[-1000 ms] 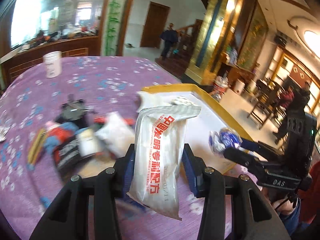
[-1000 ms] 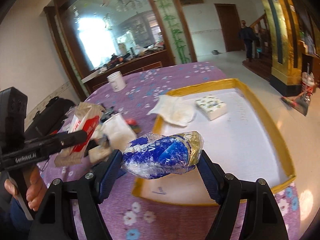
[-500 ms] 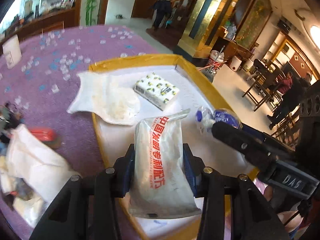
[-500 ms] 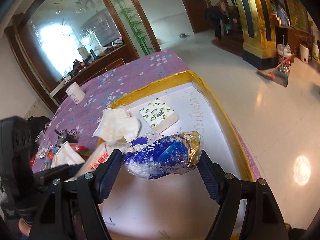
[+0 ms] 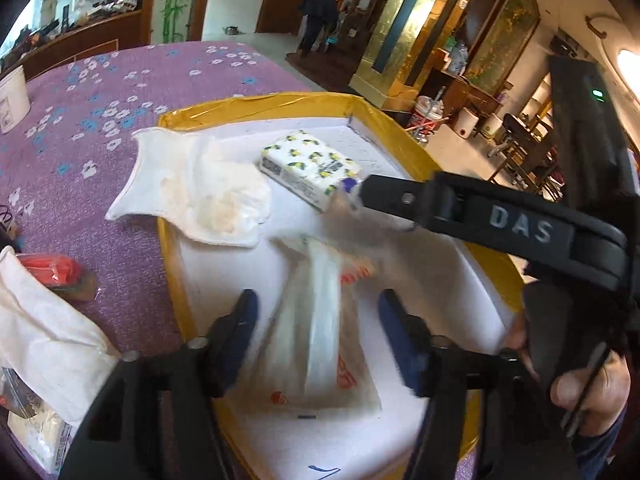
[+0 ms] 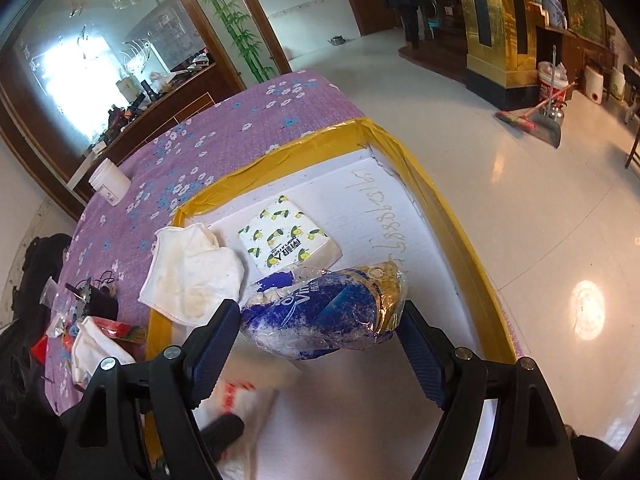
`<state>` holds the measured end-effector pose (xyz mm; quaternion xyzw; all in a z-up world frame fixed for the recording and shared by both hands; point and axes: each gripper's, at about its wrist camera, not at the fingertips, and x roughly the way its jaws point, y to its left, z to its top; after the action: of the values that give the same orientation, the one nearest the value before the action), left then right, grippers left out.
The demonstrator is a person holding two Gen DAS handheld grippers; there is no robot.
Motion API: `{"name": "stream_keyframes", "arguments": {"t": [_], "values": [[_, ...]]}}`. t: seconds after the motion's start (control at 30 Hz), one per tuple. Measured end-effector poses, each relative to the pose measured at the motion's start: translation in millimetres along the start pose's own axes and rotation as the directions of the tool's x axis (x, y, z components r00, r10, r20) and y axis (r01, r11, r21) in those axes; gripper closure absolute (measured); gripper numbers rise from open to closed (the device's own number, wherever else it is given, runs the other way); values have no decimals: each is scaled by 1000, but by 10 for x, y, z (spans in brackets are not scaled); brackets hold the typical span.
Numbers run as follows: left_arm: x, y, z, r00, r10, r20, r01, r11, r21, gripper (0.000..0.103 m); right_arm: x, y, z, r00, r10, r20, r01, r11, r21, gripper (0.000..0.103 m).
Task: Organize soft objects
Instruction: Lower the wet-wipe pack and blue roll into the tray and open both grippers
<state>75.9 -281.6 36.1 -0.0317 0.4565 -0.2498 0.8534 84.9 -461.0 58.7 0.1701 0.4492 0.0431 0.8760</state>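
Inside, the tray point(image 5: 256, 104) holds a cloth point(image 5: 200, 192), tissue pack point(image 5: 308, 168) and blurred pouch point(image 5: 320, 320), seemingly loose between the opening left gripper point(image 5: 316, 332); right gripper point(image 6: 320, 340) clamps a blue bag point(image 6: 328, 312).

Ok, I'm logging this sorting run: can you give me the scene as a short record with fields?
left gripper: jaws opening, white sachet blurred between them, pads off it
right gripper: jaws opening, blue pack between the pads
tray: yellow rim, holds tissue pack
white cloth: draped over the tray's rim
tablecloth: purple, floral
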Motion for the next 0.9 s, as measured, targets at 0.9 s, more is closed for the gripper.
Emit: {"name": "stream_keyframes", "arguments": {"t": [0.9], "values": [[-1243, 281, -760, 989, 90, 120, -99, 993, 65, 28, -1047, 412, -956, 963, 210, 167, -198, 976, -87, 15]]}}
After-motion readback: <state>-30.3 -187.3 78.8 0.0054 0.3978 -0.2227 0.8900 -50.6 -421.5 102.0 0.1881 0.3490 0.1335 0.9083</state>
